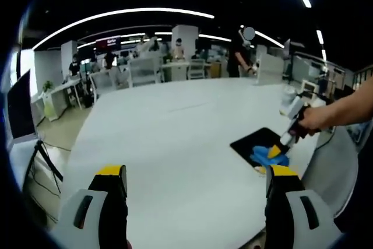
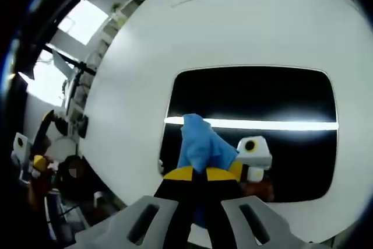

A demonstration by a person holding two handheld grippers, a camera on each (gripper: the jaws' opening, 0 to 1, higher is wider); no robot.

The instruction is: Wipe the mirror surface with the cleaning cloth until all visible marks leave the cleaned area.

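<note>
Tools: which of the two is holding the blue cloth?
The right tool: its jaws are shut on the blue cloth, over the dark mirror. The left tool stands open and empty above the white table.

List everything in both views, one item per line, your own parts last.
table: one, white, under everything
mirror: one, dark and reflective, flat on the table
cleaning cloth: one, blue, pinched in the right gripper over the mirror
desks and chairs: several, pale, beyond the table
people: a few, in the background
monitor: one, dark, off the table's edge
left gripper: yellow-tipped fingers apart, empty
right gripper: yellow-tipped fingers closed on the cloth
</note>
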